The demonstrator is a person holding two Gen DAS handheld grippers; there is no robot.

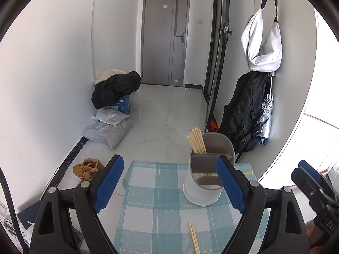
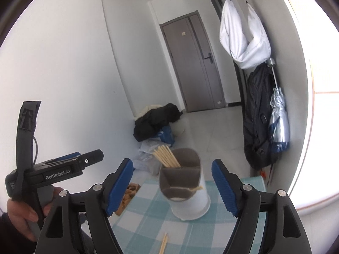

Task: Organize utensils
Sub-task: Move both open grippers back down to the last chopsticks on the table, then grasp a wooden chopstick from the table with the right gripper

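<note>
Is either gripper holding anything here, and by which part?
Nothing is held: the left gripper and the right gripper are both open and empty.

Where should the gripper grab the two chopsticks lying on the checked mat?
Grip the loose chopsticks near their far ends, coming straight down from above. They lie flat, side by side on the placemat, so closing across their width probably catches both. The left gripper is open above them.

Holder (image 1: 208, 169) on placemat (image 1: 152, 190); chopsticks (image 1: 197, 140) inside, pair (image 1: 193, 238) in front.

Probably a home entryway: front door (image 1: 164, 38), hung backpack (image 1: 243, 114), jackets piled on floor (image 1: 116, 89).
</note>
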